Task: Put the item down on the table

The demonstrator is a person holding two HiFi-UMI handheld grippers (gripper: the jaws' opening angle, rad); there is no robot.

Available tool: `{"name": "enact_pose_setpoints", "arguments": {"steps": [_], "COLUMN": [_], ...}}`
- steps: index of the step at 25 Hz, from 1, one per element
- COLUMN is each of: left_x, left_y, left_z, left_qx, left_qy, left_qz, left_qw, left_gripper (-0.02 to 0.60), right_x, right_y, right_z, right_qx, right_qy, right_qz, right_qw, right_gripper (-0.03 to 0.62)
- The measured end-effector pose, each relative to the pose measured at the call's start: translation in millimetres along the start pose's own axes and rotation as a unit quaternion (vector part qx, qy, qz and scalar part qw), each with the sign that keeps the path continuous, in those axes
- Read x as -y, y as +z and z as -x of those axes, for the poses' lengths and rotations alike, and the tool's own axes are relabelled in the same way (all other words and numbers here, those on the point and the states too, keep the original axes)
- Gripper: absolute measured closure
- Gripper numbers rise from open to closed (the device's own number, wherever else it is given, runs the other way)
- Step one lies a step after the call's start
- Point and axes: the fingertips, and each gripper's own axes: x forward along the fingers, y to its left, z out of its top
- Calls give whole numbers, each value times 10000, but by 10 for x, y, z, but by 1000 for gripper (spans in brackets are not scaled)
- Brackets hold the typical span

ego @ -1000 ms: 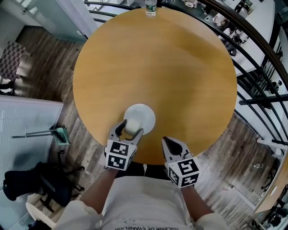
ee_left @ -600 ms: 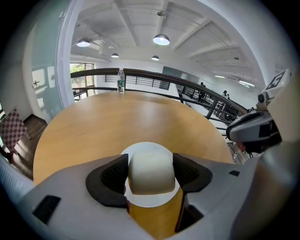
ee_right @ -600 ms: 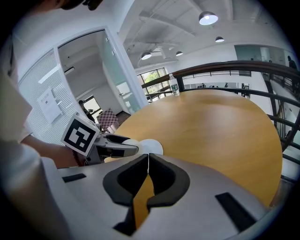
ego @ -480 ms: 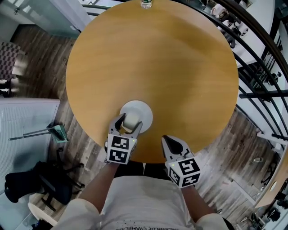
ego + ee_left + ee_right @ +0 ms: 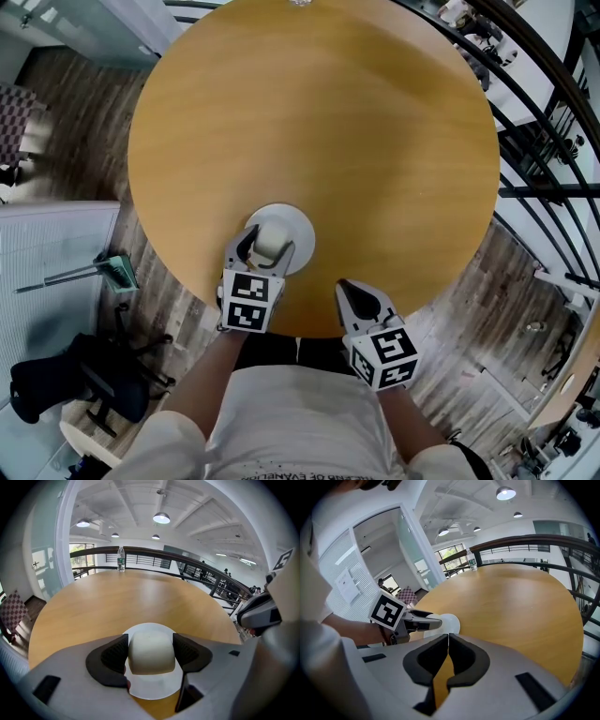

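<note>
Left hand-held gripper (image 5: 266, 243) had crept further over the white plate (image 5: 299, 229) on the tabletop (image 5: 356, 122), still clamped on the white bun (image 5: 151, 651) above it, so no release yet. Right hand-held gripper (image 5: 448, 644) sat pinched together, empty, near the plate.

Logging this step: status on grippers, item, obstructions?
Left gripper shut on white item, over white plate. Right gripper shut, empty. Bottle far off.

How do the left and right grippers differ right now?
The left gripper is shut on the white rounded item; the right gripper is shut on nothing. The left reaches over the white plate, while the right sits at the table edge, off the plate. Both carry a marker cube.
</note>
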Motion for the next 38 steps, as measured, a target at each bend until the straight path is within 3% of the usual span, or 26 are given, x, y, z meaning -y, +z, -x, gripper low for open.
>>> {"name": "enact_pose_setpoints", "arguments": {"steps": [23,38], "left_x": [-16,-39], "left_y": [-118,-323], "left_z": [-146,-218], "left_qx": [-178,-558], "left_qy": [62,184], "left_qz": [-134,-152], "left_qw": [9997,9982], "left_gripper": [268,268], "right_x": [2,3], "right_y": [-50,-88], "right_z": [-47,-47], "right_qx": [-83,-91], "right_qy": [25,55], "right_qz": [-78,-115], "right_qw": [9999,9999], "right_gripper": [569,569]}}
